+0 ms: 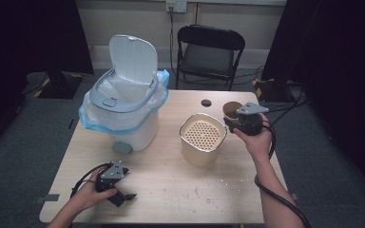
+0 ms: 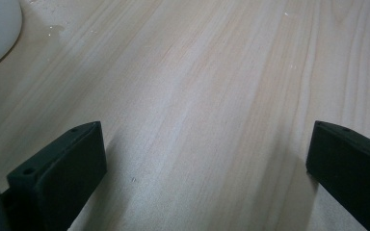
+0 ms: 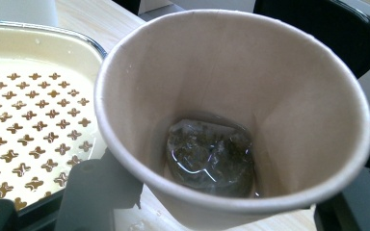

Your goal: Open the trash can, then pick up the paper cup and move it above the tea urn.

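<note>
Two jaws of the right hand-held gripper [image 3: 212, 202] clasp a paper cup [image 3: 231, 110] by its sides, right of centre in the high view and just beside the cream strainer container [image 1: 202, 137]. Inside the cup, a wet tea bag [image 3: 209, 156] lies at the bottom, seen in the right gripper view. Toward the lower left of the high view, the left hand-held gripper [image 1: 123, 195] rests low over the desk [image 1: 180, 185], its jaws spread apart with nothing between them. At upper left of the desk stands a white pedal bin [image 1: 123, 104] with its lid raised.
</note>
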Tool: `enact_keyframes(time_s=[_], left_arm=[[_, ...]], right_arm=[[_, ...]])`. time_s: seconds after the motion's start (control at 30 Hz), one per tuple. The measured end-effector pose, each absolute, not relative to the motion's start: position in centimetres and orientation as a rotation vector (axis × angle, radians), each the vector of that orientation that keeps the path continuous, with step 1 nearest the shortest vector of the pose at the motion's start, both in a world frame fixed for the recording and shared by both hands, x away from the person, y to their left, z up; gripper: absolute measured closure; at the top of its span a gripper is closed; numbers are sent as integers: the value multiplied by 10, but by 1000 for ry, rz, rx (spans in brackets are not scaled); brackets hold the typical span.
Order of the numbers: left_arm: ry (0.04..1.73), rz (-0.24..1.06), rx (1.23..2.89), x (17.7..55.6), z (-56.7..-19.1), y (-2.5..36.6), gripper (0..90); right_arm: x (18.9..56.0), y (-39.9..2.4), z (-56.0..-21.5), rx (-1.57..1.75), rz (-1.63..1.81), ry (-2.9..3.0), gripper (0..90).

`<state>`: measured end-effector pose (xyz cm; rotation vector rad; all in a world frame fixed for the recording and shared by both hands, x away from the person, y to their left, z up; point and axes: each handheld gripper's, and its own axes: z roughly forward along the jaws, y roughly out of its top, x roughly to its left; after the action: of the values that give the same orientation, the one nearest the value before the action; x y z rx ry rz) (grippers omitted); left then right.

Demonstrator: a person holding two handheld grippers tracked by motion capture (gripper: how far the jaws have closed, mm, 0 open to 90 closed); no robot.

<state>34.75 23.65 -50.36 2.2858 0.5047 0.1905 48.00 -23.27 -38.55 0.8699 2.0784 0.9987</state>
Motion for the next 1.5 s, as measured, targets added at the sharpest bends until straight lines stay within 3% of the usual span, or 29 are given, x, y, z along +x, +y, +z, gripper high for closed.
enact_keyframes(time_s=[1.5], left_arm=[[507,191,2291,347,-503,237,0]], right_arm=[[479,-218,-366,632,858,2062,397]])
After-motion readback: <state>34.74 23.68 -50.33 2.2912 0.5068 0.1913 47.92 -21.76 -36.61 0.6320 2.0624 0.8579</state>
